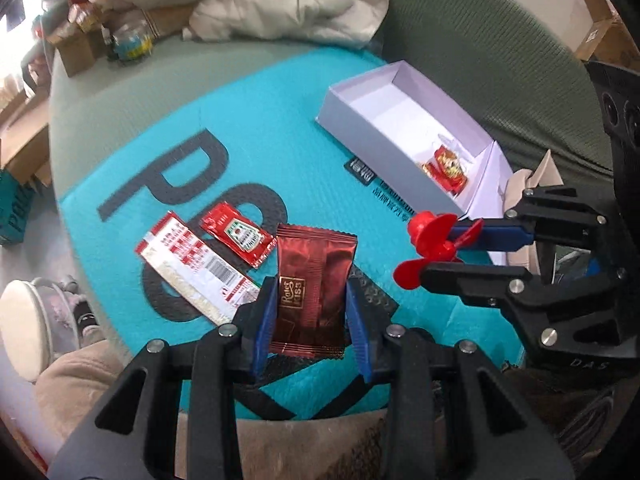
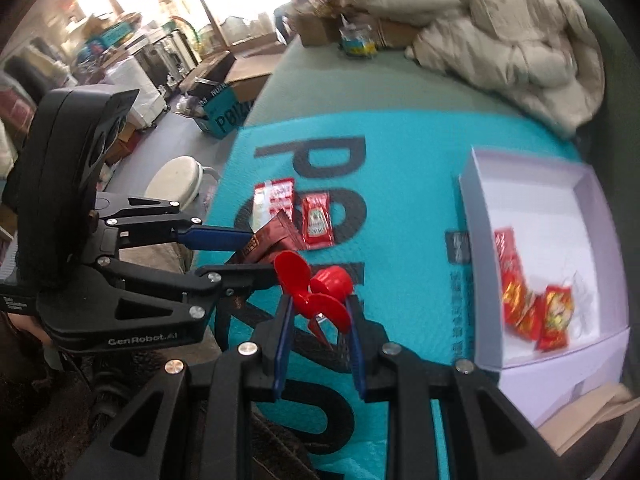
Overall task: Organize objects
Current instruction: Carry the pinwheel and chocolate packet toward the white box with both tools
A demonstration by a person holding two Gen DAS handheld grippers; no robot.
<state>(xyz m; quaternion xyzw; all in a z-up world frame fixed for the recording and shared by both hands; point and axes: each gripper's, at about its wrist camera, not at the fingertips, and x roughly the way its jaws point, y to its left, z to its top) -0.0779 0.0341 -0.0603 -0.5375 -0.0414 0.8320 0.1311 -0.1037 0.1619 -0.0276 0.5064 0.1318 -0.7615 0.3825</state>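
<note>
Partly done: red snack packets [image 2: 536, 312] lie in the white box [image 2: 480, 216]; left gripper [image 1: 308, 300] clamped on a chocolate packet [image 1: 312, 288], right gripper [image 2: 318, 308] on a red propeller [image 2: 316, 292]; ketchup sachet [image 1: 238, 236] and striped sachet [image 1: 192, 268] remain outside.

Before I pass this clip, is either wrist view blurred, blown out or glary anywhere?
Left wrist: mostly sharp, the brown wrapper reads clearly, with foil glare; the edges curve with fisheye distortion. Right wrist: softer, the red packets in the white box are smeared, and the windows at upper left are blown out.
</note>
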